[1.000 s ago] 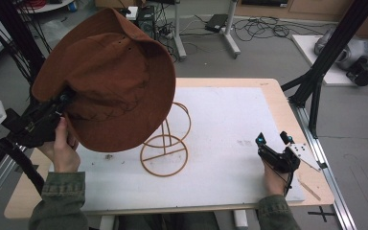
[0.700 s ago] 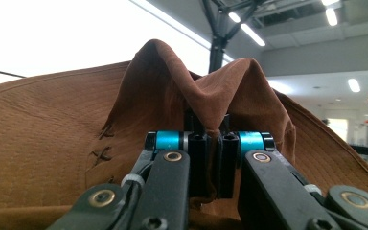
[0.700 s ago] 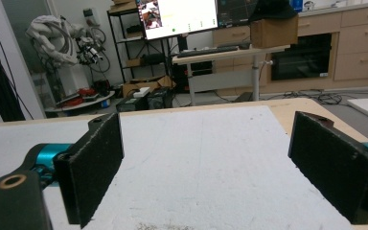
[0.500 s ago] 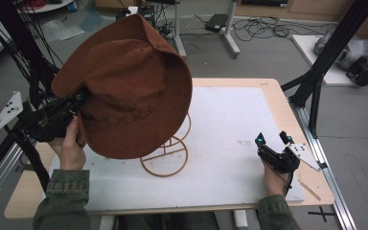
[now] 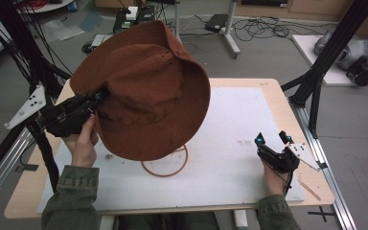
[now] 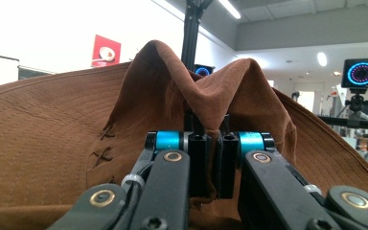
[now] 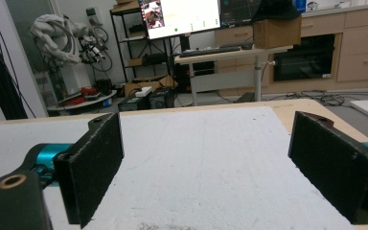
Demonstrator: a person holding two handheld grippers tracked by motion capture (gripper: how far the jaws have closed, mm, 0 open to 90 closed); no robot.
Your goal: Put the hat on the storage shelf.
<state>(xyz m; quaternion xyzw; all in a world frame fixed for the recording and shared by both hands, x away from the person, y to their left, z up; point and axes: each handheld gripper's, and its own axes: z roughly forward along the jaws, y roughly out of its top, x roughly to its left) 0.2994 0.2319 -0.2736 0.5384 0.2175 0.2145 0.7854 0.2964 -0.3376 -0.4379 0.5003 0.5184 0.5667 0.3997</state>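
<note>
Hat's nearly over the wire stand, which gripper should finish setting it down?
Left. The left gripper is shut on the hat brim, holding it above the wire stand. The right gripper rests open on the table's right side, apart from both.

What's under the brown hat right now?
Beneath the brown hat, held up by the left claw pinching its brim, part of a wire stand's base ring shows on the white mat. The stand's upper part is covered by the hat, so whether they touch cannot be seen.
</note>
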